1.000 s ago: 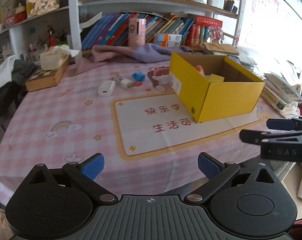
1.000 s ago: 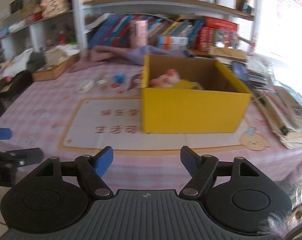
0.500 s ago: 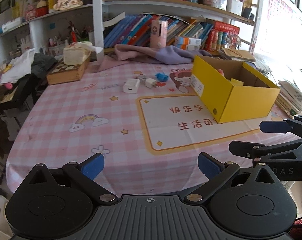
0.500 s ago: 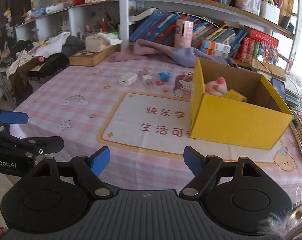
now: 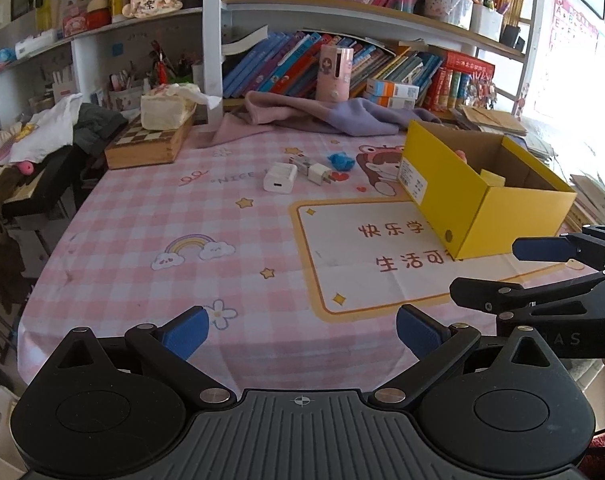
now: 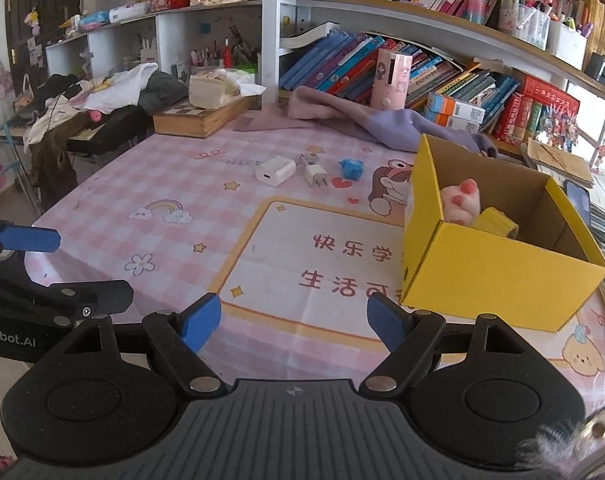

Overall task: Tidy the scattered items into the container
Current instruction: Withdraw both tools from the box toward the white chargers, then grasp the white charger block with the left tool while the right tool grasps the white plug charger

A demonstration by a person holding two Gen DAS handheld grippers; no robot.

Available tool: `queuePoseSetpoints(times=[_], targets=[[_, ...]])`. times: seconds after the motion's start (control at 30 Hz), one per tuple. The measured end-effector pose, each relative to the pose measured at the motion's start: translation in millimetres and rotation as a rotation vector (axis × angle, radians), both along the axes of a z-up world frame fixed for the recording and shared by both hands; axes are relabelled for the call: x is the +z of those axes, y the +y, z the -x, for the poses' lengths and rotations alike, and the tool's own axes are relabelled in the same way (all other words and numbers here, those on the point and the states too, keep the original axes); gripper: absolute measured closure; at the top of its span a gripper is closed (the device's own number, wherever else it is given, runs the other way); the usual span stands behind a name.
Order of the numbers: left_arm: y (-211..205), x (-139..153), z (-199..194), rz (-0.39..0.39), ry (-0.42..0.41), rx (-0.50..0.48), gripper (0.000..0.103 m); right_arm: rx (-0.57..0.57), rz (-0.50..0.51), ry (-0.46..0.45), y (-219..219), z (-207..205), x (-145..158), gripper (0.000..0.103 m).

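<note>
Two fisheye views look forward and down from the near edge of the worktop (image 5: 150, 216), side by side. Both share the yellow box (image 6: 498, 280), the small white chargers (image 5: 280, 177) and the bookshelves (image 6: 422, 32) behind.

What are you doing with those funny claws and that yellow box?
A person is tidying small things into the yellow box, holding a claw in each hand. Right now the left claw and the right claw are both open and empty, above the near edge of the table. A pink toy and a yellow item are already inside. A white charger, a small white plug and a blue toy lie out on the table.
</note>
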State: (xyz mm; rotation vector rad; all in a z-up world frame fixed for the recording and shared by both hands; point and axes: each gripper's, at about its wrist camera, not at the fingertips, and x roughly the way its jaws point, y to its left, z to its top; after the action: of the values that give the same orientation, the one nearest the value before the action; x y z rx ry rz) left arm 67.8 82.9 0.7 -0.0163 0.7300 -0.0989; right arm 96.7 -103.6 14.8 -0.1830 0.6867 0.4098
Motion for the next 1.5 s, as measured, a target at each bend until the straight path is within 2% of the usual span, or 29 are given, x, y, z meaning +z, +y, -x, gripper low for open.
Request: queuePoseSetpoints(times=[0.67, 0.83, 1.5], targets=[[3, -20, -68, 0.032, 0.046, -0.032, 0.002, 0.014, 0.061, 0.056, 10, -66, -20, 0.034], [1, -24, -91, 0.040, 0.054, -0.045, 0.002, 0.014, 0.072, 0.073, 12, -86, -28, 0.041], [3, -22, -205, -0.022, 0.035, -0.055, 0.002, -0.020, 0.006, 0.108, 23, -199, -39, 0.043]])
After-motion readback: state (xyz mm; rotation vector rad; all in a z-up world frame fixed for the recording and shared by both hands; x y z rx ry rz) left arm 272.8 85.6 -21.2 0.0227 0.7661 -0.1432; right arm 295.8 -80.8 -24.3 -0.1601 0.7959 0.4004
